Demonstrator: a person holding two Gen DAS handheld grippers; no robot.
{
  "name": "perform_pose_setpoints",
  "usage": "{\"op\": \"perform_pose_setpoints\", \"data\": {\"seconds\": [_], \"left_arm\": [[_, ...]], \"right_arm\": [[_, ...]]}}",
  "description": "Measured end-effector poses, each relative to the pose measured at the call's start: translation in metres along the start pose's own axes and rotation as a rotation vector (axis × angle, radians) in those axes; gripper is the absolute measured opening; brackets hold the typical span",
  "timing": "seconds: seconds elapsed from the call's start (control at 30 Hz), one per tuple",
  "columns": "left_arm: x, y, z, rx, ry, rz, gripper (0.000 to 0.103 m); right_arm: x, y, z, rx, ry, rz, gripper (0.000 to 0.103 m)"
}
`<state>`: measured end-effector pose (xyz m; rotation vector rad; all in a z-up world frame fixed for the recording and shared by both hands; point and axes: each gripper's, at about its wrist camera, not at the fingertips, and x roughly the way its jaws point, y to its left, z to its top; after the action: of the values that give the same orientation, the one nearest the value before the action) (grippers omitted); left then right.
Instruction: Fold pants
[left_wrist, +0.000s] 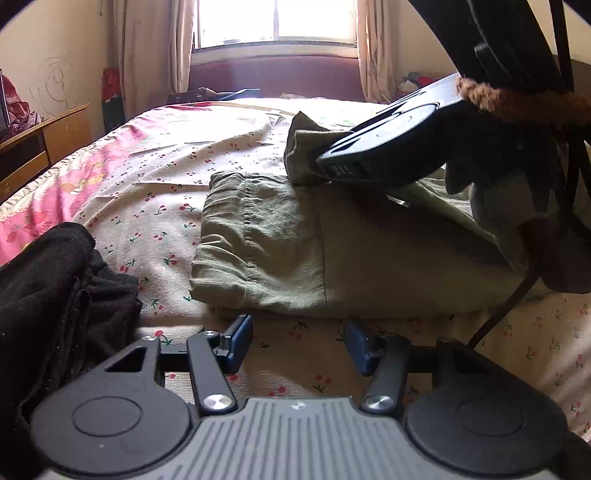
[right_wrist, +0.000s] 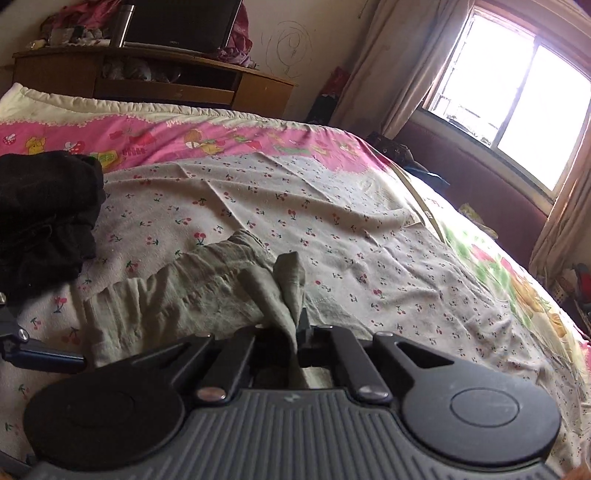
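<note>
Olive-green pants (left_wrist: 295, 254) lie partly folded on the cherry-print bed sheet (left_wrist: 166, 177), waistband toward the left. My left gripper (left_wrist: 297, 341) hovers just in front of their near edge, its blue-padded jaws open with only sheet between them. In the left wrist view the right gripper's black body (left_wrist: 391, 147) reaches in from the upper right, held by a gloved hand (left_wrist: 517, 206). My right gripper (right_wrist: 293, 334) is shut on a raised fold of the pants (right_wrist: 284, 291), which stands up between its fingers above the rest of the garment (right_wrist: 177, 295).
A pile of black clothing (left_wrist: 55, 295) lies on the bed at the left, also visible as black clothing (right_wrist: 44, 210). The pink cartoon border of the bedspread (right_wrist: 221, 136), a wooden cabinet (right_wrist: 166, 77) with a dark screen, and a bright window (right_wrist: 517, 110) surround the bed.
</note>
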<state>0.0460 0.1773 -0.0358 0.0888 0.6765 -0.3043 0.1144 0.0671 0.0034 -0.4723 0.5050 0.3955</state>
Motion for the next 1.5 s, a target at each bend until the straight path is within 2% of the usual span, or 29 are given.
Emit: {"op": "perform_pose_setpoints", "data": {"seconds": [0.13,0.2,0.27,0.33,0.4,0.47,0.6,0.73,0.8,0.87,0.93,1.1,1.13,1.17,1.23,1.3,1.37,1.4,1.5], "left_arm": [[-0.004,0.005,0.001,-0.012,-0.010,0.002,0.067],[-0.004,0.006,0.000,-0.001,-0.004,0.019,0.067],[-0.005,0.008,-0.003,0.005,0.001,0.036,0.067],[-0.009,0.010,-0.005,-0.003,0.004,0.036,0.067],[-0.012,0.010,-0.006,-0.008,0.006,0.036,0.067],[-0.019,0.008,-0.004,-0.009,-0.024,0.038,0.067],[-0.034,0.000,0.015,0.022,-0.131,0.045,0.067],[-0.032,-0.013,0.050,0.033,-0.244,-0.006,0.071],[-0.015,-0.021,0.064,0.046,-0.274,-0.012,0.073],[0.011,-0.028,0.074,0.062,-0.254,-0.008,0.073],[0.036,-0.035,0.079,0.067,-0.198,0.005,0.073],[0.069,-0.040,0.061,0.116,-0.091,0.053,0.073],[0.071,-0.041,0.057,0.129,-0.077,0.067,0.073],[0.072,-0.041,0.053,0.134,-0.069,0.076,0.074],[0.072,-0.040,0.048,0.130,-0.054,0.085,0.074],[0.071,-0.043,0.045,0.131,-0.045,0.101,0.074],[0.069,-0.047,0.044,0.135,-0.037,0.123,0.074],[0.067,-0.049,0.043,0.141,-0.032,0.130,0.074],[0.054,-0.048,0.047,0.150,-0.027,0.150,0.074]], "right_arm": [[-0.005,0.010,0.022,0.053,-0.075,0.027,0.002],[0.006,0.024,0.026,0.016,-0.048,0.042,0.002],[0.023,0.035,0.021,-0.009,0.042,0.088,0.008],[0.027,0.038,0.013,0.011,0.081,0.142,0.011],[0.014,0.030,0.008,0.062,0.051,0.196,0.018],[-0.006,0.014,0.006,0.132,0.013,0.211,0.029],[-0.043,-0.040,-0.011,0.307,-0.024,0.141,0.030],[-0.053,-0.110,-0.046,0.407,0.042,-0.089,0.031],[-0.045,-0.147,-0.064,0.471,0.092,-0.151,0.031],[-0.030,-0.181,-0.078,0.537,0.126,-0.142,0.033],[-0.011,-0.204,-0.084,0.558,0.138,-0.098,0.034],[0.038,-0.225,-0.092,0.621,0.192,0.170,0.037],[0.045,-0.224,-0.095,0.617,0.217,0.199,0.029],[0.049,-0.223,-0.097,0.610,0.242,0.208,0.005],[0.055,-0.226,-0.103,0.615,0.267,0.204,0.003],[0.060,-0.232,-0.106,0.640,0.265,0.169,0.002],[0.069,-0.239,-0.108,0.710,0.263,0.169,0.003],[0.071,-0.237,-0.106,0.704,0.263,0.160,0.003],[0.056,-0.235,-0.107,0.719,0.247,0.132,0.010]]}}
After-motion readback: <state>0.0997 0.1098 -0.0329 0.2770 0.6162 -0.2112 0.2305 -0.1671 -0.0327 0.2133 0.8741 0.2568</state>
